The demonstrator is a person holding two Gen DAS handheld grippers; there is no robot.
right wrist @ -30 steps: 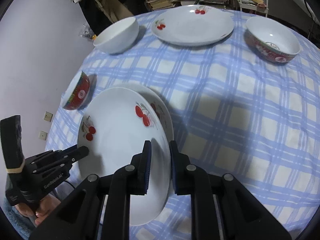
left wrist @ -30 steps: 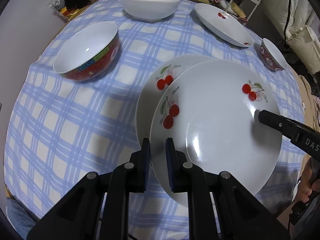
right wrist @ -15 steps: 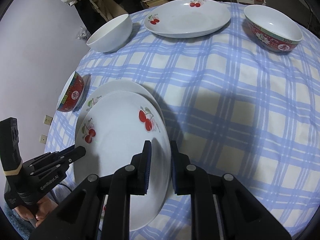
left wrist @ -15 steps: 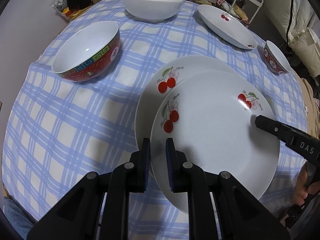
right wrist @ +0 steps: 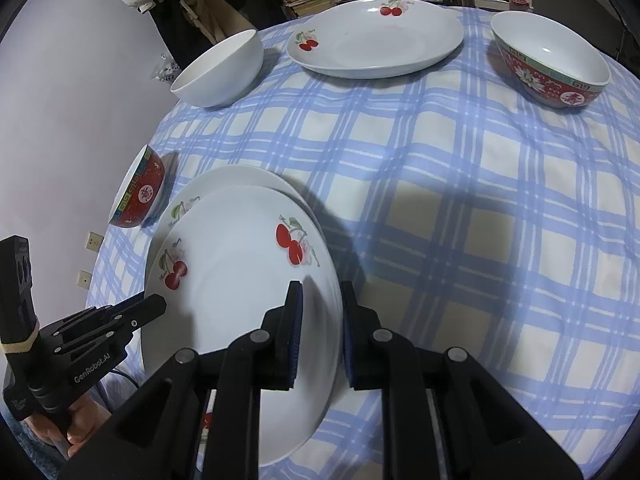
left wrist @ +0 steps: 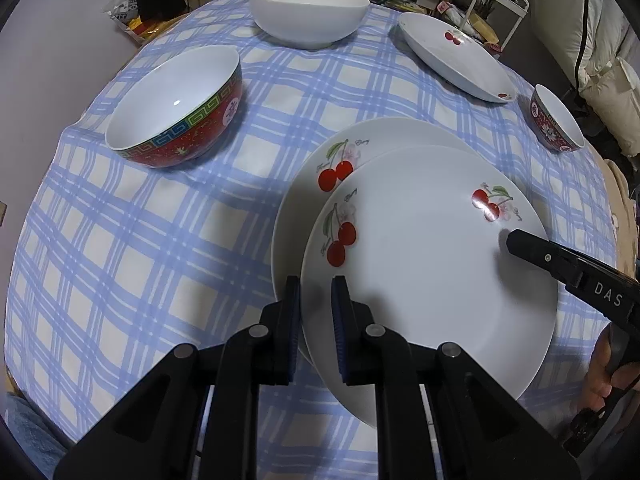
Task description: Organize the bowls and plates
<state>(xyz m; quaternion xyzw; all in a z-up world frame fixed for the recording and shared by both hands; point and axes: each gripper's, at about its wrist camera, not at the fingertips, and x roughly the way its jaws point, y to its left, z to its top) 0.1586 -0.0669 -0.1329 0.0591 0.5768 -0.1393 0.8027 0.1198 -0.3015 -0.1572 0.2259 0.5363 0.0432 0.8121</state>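
A white cherry-print plate [left wrist: 432, 272] [right wrist: 240, 288] hangs close over a second cherry plate [left wrist: 384, 136] [right wrist: 240, 176] lying on the checked tablecloth. I cannot tell whether the two touch. My left gripper [left wrist: 316, 284] is shut on the upper plate's near-left rim. My right gripper [right wrist: 321, 292] is shut on its opposite rim. Each gripper shows in the other's view: the right gripper [left wrist: 520, 244] and the left gripper [right wrist: 156, 304].
A red patterned bowl [left wrist: 176, 108] [right wrist: 140, 196] stands left of the stacked pair. Farther back are a white bowl [left wrist: 308, 12] [right wrist: 220, 72], a third cherry plate [left wrist: 456, 56] [right wrist: 376, 40] and another red bowl [left wrist: 556, 120] [right wrist: 552, 64]. Clutter lies beyond the round table.
The held plate has settled slightly lower over the plate beneath, and more of that plate's far edge shows. Both grips are unchanged.
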